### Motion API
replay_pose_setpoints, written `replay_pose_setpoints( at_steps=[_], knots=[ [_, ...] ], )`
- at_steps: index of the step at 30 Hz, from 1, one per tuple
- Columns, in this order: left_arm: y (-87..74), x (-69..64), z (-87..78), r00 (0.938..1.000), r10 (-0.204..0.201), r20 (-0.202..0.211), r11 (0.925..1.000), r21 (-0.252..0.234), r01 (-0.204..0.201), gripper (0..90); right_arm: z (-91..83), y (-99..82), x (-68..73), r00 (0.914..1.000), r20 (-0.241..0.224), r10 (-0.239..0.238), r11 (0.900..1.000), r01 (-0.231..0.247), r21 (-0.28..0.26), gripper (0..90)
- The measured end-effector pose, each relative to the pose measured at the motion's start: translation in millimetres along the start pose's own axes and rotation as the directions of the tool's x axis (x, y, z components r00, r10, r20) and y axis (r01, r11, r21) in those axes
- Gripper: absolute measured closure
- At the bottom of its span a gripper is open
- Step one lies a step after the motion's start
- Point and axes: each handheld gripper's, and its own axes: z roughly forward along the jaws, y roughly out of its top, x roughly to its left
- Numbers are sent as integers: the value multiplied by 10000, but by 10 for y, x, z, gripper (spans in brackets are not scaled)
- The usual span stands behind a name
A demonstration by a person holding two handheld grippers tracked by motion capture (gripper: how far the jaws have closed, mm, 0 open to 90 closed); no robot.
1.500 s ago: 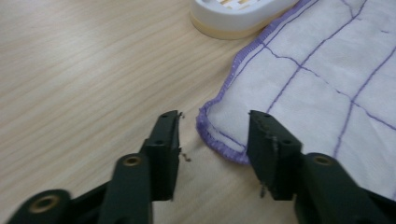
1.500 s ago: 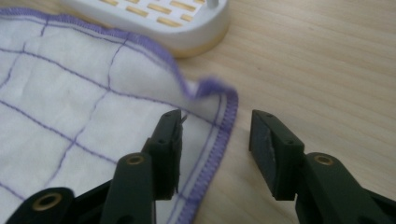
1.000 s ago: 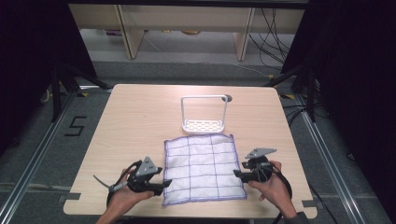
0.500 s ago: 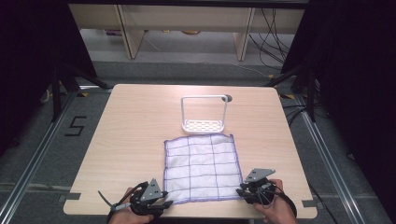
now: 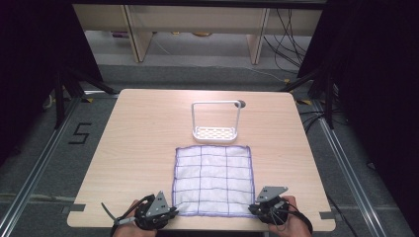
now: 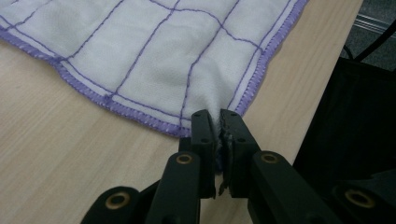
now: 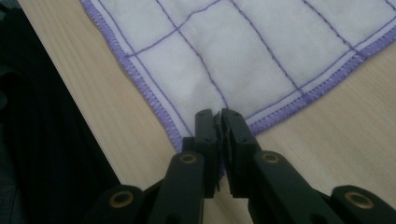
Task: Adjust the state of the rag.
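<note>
Cloth (image 5: 212, 180), white with a grid of thin purple lines and a purple stitched hem, lies spread flat on the pale wooden tabletop (image 5: 138, 143), in the middle of the half nearest the person, its near edge close to the tabletop's near edge. At the cloth's near left corner, the left gripper (image 5: 170, 212) has its black jaws pressed together on the corner, with a little white fabric showing between them in the left gripper view (image 6: 218, 122). At the near right corner, the right gripper (image 5: 254, 210) pinches the hem the same way, jaws closed on the purple corner in the right gripper view (image 7: 218, 122). A hand holds each gripper at the near edge. Toward the far edge, just beyond the cloth, stands a small white rack (image 5: 216, 131) with a perforated base and a tall loop handle.
</note>
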Motion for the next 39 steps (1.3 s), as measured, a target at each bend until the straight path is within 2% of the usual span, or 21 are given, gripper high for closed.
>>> replay_pose_setpoints(
  at_steps=[1,3,4,5,7,9,10,11,14,15,19,21,24,26,29,31,34,36,37,38,39],
  knots=[
    [3,2,-12,9998,198,53,9998,-31,-198,828,-14,0,-11,9997,-263,-20,10000,19,-18,786],
    [3,-2,-21,9999,61,112,10000,-47,-61,793,-13,-1,-15,9994,-352,42,9998,-50,-214,733],
    [1,-13,-24,9998,-210,36,9997,-138,210,771,-22,3,-32,9994,-333,-43,9990,28,-446,694],
    [14,5,-42,9999,-71,79,9996,-288,73,689,-81,43,-82,9996,-192,-218,9944,197,-1037,593],
    [52,63,-79,9979,-645,-35,9956,-683,641,627,-112,76,-122,10000,-18,-82,9908,78,-1353,550],
    [120,187,-104,9923,-1192,-332,9866,-1158,1146,543,-166,167,-232,9987,454,239,9832,-153,-1819,496],
    [191,346,-117,9870,-1463,-664,9806,-1415,1358,505,-175,273,-418,9960,755,487,9713,-296,-2359,468],
    [191,346,-117,9870,-1463,-664,9806,-1415,1358,486,-175,273,-418,9960,755,487,9713,-296,-2359,468],
    [311,642,-67,9742,-2006,-1030,9677,-1756,1807,472,-117,444,-744,9921,857,915,9615,-656,-2670,477],
    [351,747,-43,9702,-2135,-1146,9653,-1776,1915,463,-92,497,-828,9884,680,1357,9596,-1141,-2571,481],
    [498,1106,113,9523,-2613,-1574,9568,-1723,2341,433,3,686,-1173,9817,1050,1591,9589,-1284,-2530,481],
    [548,1244,189,9473,-2644,-1811,9595,-1483,2395,420,47,764,-1285,9801,1079,1667,9578,-1350,-2538,492],
    [598,1360,301,9370,-2980,-1826,9511,-1408,2750,419,115,866,-1381,9789,910,1831,9522,-1536,-2640,493],
    [626,1409,358,9381,-2911,-1876,9547,-1209,2720,414,205,946,-1407,9806,924,1731,9586,-1462,-2445,493],
    [659,1483,438,9285,-3151,-1965,9469,-1315,2935,416,266,989,-1413,9825,905,1629,9643,-1392,-2252,496],
    [678,1525,485,9257,-3215,-1992,9450,-1295,3003,420,356,1018,-1419,9818,884,1680,9603,-1427,-2396,498],
    [713,1590,547,9319,-3083,-1911,9507,-967,2946,433,441,1051,-1453,9833,866,1600,9708,-1408,-1944,498],
    [724,1636,579,9282,-3187,-1921,9471,-1046,3035,447,499,1077,-1484,9844,777,1582,9733,-1422,-1800,497],
    [730,1655,597,9263,-3197,-1992,9471,-962,3062,449,563,1089,-1481,9828,796,1666,9662,-1466,-2121,496],
    [734,1673,620,9283,-3086,-2075,9511,-828,2977,451,564,1106,-1496,9850,749,1554,9754,-1410,-1695,497],
    [738,1683,651,9313,-2967,-2113,9550,-677,2889,454,596,1122,-1497,9839,652,1663,9735,-1533,-1697,523]
  ],
)
